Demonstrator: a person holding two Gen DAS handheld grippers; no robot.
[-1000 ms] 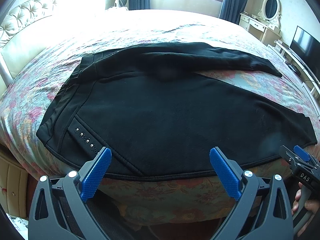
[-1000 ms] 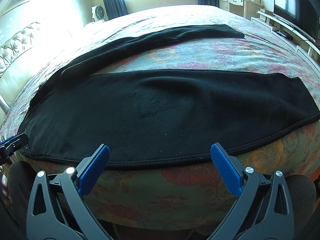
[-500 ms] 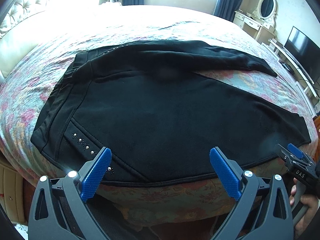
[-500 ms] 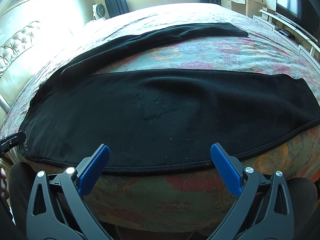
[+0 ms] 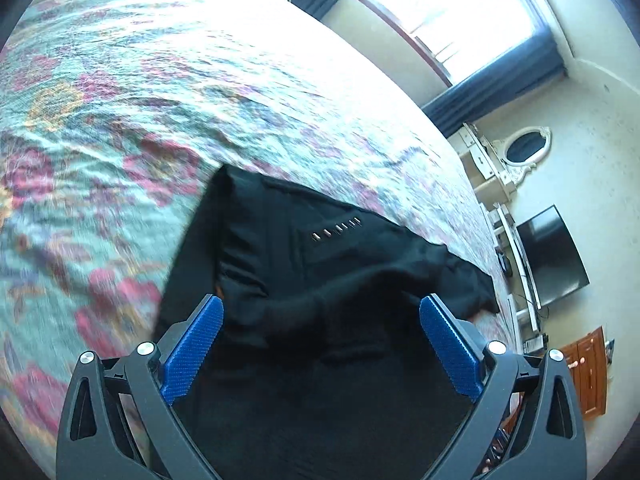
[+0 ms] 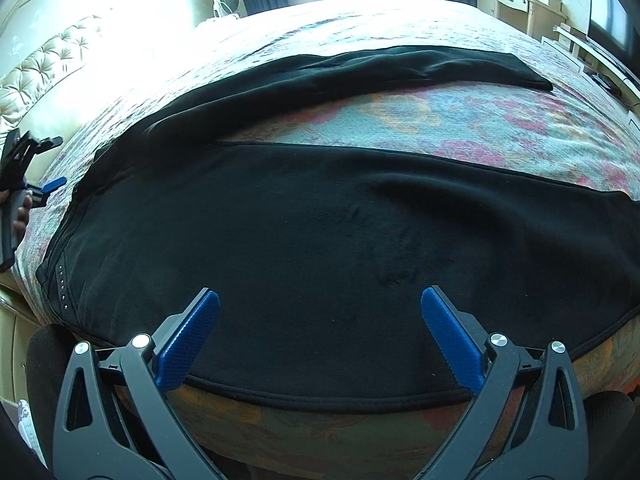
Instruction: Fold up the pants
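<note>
We see a bedroom flooded with daylight from a wide window [image 5: 452, 20] hung with dark blue curtains [image 5: 496, 84]. A floral bedspread [image 6: 480, 116] covers the bed beside a tufted cream headboard [image 6: 44, 76]. A white dressing table with an oval mirror [image 5: 524, 148] stands near a dark television [image 5: 552, 256].

In the left wrist view the flowered bedspread [image 5: 92, 184] is smeared by motion blur, its pattern unreadable toward the left edge. The black pants [image 5: 320, 300] run out of sight under the picture's bottom edge, and their folds merge into one dark mass. In the right wrist view the near pant leg [image 6: 360, 248] is cut off at the right edge, so its hem is hidden. The left gripper [image 6: 24, 168] is half out of frame.
</note>
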